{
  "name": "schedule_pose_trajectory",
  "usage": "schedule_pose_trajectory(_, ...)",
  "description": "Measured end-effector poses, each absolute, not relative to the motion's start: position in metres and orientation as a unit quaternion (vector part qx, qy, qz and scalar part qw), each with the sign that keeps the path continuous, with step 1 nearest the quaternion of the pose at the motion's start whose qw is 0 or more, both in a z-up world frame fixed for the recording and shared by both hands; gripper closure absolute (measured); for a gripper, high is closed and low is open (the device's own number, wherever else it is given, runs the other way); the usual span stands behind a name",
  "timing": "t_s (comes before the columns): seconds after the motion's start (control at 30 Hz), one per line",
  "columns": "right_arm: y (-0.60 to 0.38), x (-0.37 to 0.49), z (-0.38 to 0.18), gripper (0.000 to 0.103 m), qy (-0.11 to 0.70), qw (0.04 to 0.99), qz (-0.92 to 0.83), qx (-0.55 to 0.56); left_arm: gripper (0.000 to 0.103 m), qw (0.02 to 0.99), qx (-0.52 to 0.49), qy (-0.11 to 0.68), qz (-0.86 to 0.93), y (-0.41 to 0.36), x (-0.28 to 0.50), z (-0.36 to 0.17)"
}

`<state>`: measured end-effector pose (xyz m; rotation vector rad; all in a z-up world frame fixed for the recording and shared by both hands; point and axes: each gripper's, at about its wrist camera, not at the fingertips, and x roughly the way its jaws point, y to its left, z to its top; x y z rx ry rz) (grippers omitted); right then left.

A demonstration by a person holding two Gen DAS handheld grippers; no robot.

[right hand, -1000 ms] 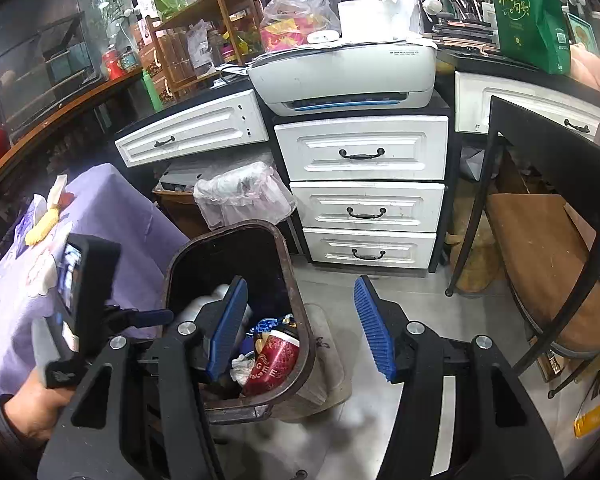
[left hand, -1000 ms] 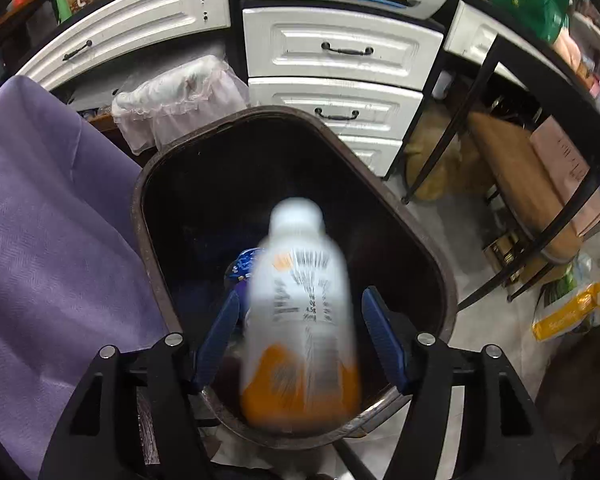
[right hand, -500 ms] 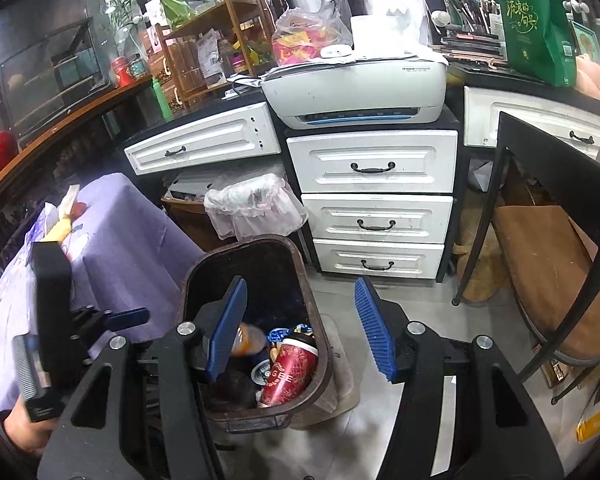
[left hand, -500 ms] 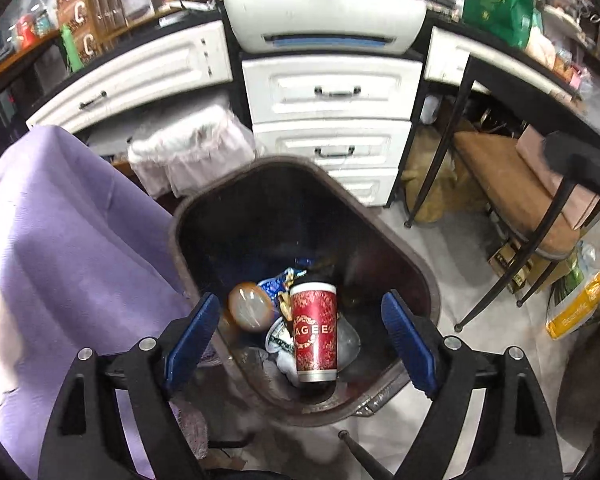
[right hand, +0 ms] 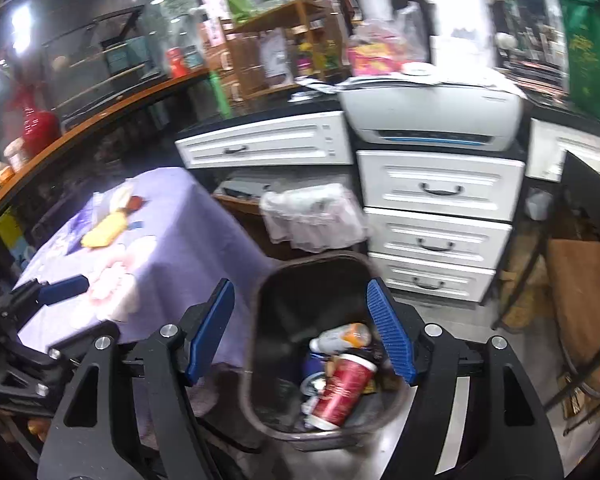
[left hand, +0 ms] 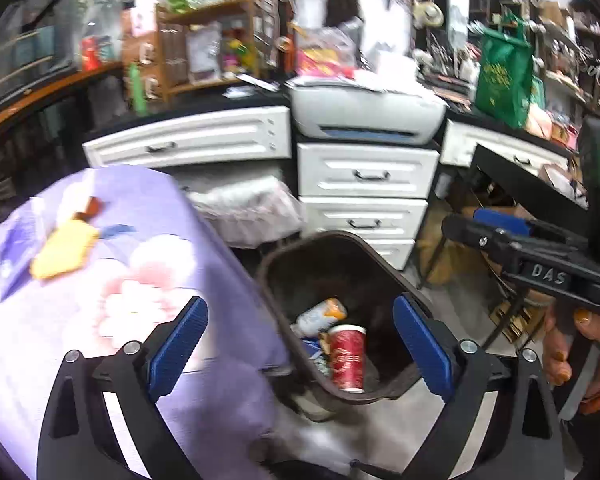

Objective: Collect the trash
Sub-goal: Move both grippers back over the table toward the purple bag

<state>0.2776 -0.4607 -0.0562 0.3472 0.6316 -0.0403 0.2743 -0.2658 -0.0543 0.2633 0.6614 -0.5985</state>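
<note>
Your left gripper (left hand: 300,344) and right gripper (right hand: 300,330) have just been opening, both empty; bottle (left hand: 320,316) and cup (left hand: 347,358) lie in the bin (left hand: 364,248); yellow scrap (left hand: 66,250) on the table (left hand: 204,248) seemingly remains.

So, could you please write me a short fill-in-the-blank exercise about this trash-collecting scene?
1. The red paper cup lies inside the dark ____.
2. The cloth draped beside the bin is ____ in colour.
3. The jaws of the left gripper stand ____, with nothing between them.

Missing words: bin; purple; open

Yellow wrapper (left hand: 66,250) on purple tablecloth (left hand: 204,248)
</note>
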Motion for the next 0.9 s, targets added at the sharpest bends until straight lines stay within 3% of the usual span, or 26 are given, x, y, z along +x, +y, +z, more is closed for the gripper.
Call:
schedule_pose_trajectory(0.5,-0.329,0.334,-0.025,0.033,0.327,0.930,0.130,0.105,0.007,0.931,0.120,0.308,-0.157,-0.110,0.299,-0.026)
schedule_pose_trajectory(0.67,-0.281,0.361,-0.016,0.025,0.333,0.921,0.187,0.077,0.007,0.932,0.116,0.325,-0.113,-0.056,0.317,-0.029)
schedule_pose_trajectory(0.9,-0.217,0.411,-0.018,0.025,0.363,0.897,0.252,0.016,0.007,0.928,0.111,0.346,-0.085,-0.006,0.341,-0.032)
